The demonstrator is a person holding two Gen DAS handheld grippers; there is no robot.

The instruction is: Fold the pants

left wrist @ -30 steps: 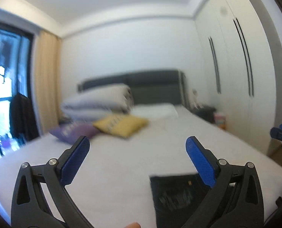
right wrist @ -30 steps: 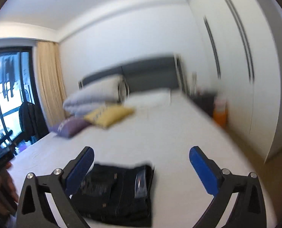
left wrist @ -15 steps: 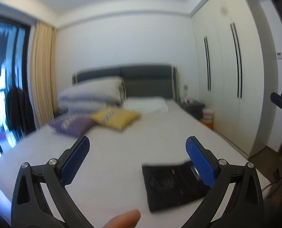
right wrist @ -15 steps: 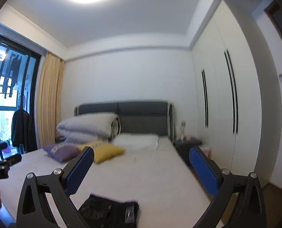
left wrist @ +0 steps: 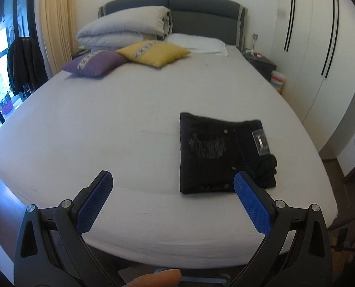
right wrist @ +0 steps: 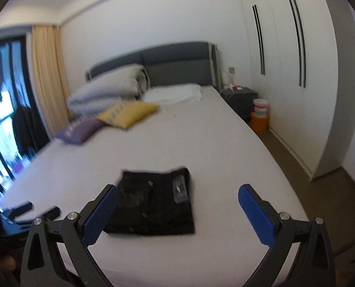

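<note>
Nearest, the left gripper (left wrist: 171, 186) and the right gripper (right wrist: 177, 197) are both spread wide, holding nothing and hanging above the foot edge of the bed (left wrist: 105, 124). Beyond them the black pants (left wrist: 221, 153) lie as a compact, squared packet near the bed's foot edge, toward its right side. The folding looks finished; little seems left beyond tidying. Farther off, a yellow cushion (left wrist: 153, 52) and a purple cushion (left wrist: 94, 63) sit by the headboard (left wrist: 201, 7).
</note>
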